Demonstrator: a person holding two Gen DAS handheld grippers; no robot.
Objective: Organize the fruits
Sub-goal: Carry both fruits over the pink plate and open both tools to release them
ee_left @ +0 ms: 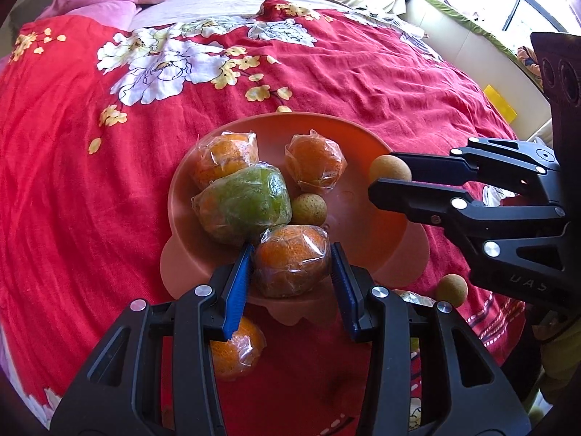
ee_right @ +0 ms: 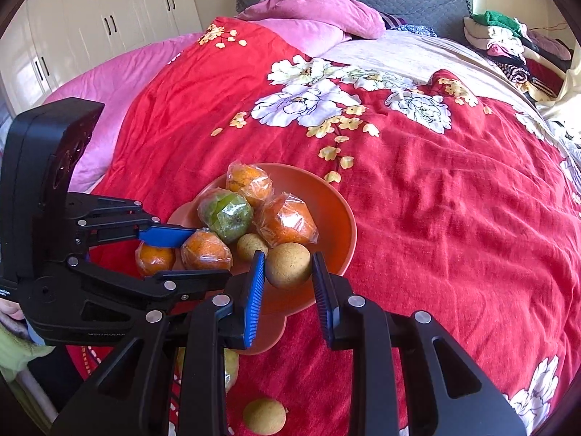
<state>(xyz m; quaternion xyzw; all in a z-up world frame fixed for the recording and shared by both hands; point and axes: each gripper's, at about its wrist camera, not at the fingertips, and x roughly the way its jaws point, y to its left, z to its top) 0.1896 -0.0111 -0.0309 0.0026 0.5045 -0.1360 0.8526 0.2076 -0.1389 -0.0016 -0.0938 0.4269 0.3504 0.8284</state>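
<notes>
Orange (ee_left: 292, 259) clamped in left gripper (ee_left: 290, 265) (over bowl (ee_left: 363, 218)).

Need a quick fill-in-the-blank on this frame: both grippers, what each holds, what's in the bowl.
1. The left gripper is shut on a plastic-wrapped ____ fruit over the bowl.
2. The right gripper holds a small round ____ fruit.
3. The one wrapped fruit in the bowl that is not orange is ____.
4. The bowl sits on a ____ floral bedspread.

Missing words: orange; tan; green; red
</notes>
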